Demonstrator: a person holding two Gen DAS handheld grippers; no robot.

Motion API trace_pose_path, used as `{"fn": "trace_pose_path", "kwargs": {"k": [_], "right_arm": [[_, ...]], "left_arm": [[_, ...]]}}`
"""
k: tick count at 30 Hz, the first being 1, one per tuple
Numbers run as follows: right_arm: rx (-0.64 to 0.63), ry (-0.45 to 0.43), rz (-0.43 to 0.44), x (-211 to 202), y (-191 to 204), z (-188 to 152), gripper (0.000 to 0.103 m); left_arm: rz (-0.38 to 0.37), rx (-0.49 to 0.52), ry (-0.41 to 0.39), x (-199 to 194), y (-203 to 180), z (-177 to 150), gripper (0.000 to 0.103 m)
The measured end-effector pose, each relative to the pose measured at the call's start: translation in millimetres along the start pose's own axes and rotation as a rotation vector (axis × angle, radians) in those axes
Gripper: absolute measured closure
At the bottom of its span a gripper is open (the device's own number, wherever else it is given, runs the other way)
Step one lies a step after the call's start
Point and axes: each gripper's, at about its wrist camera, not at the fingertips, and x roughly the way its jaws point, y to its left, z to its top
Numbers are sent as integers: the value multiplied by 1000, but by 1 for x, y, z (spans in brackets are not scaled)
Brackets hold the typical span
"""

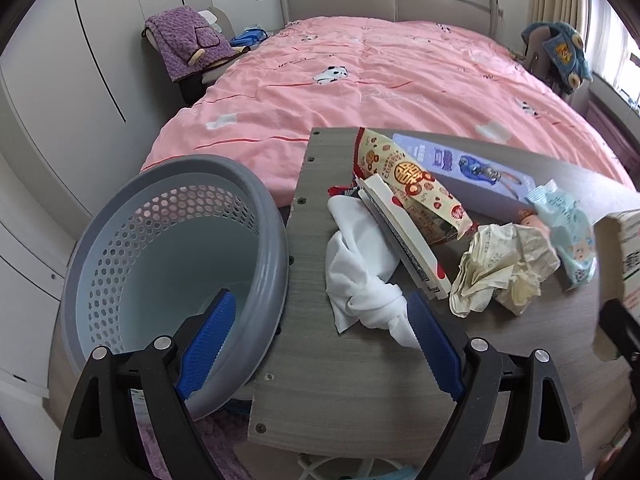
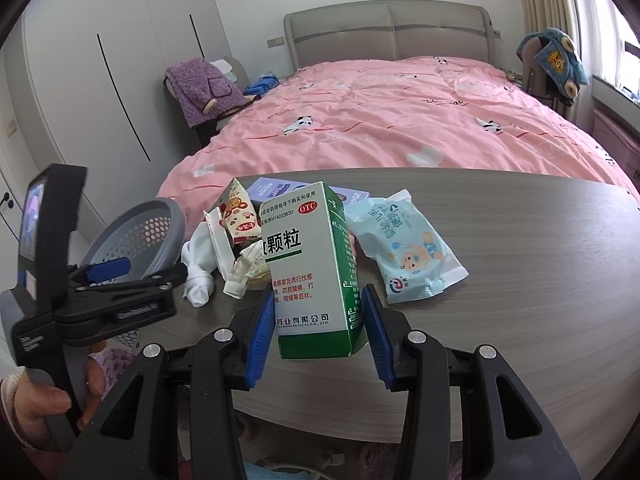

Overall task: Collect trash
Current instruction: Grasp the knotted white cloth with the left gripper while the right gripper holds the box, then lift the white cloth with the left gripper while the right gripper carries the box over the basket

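My right gripper (image 2: 316, 298) is shut on a green-and-white medicine box (image 2: 308, 264), held tilted above the table's near side. The same box shows at the right edge of the left wrist view (image 1: 620, 256). My left gripper (image 1: 320, 332) is open and holds nothing. One blue finger hangs over the grey perforated basket (image 1: 168, 240); the other sits at the edge of a knotted white cloth (image 1: 360, 276). Behind the cloth lie a flat white box (image 1: 404, 240), a red-and-cream snack bag (image 1: 412, 184), crumpled paper (image 1: 504, 272), a blue wipes packet (image 1: 568, 232) and a purple box (image 1: 468, 168).
The grey wood table (image 2: 520, 280) stands at the foot of a bed with a pink cover (image 2: 400, 120). The basket stands off the table's left edge. A hand (image 2: 48, 400) holds the left gripper (image 2: 148, 276) at the left of the right wrist view. Wardrobes line the left wall.
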Motion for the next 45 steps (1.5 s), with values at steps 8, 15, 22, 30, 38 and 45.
{"fn": "trace_pose_path", "kwargs": {"k": [8, 15, 22, 30, 38, 45], "right_arm": [[23, -5, 11, -1, -11, -1, 61], [35, -7, 15, -2, -15, -2, 61], [32, -9, 17, -2, -16, -2, 61], [35, -11, 15, -2, -15, -2, 61], [29, -11, 19, -3, -10, 1, 61], [16, -5, 28, -1, 3, 6, 61]], "left_arm": [[29, 47, 8, 12, -17, 2, 20], [-4, 41, 28, 20, -20, 4, 23], [-48, 25, 70, 31, -21, 3, 46], [-122, -17, 49, 20, -13, 0, 68], [-153, -33, -43, -16, -3, 10, 68], [-198, -50, -125, -50, 11, 18, 68]]}}
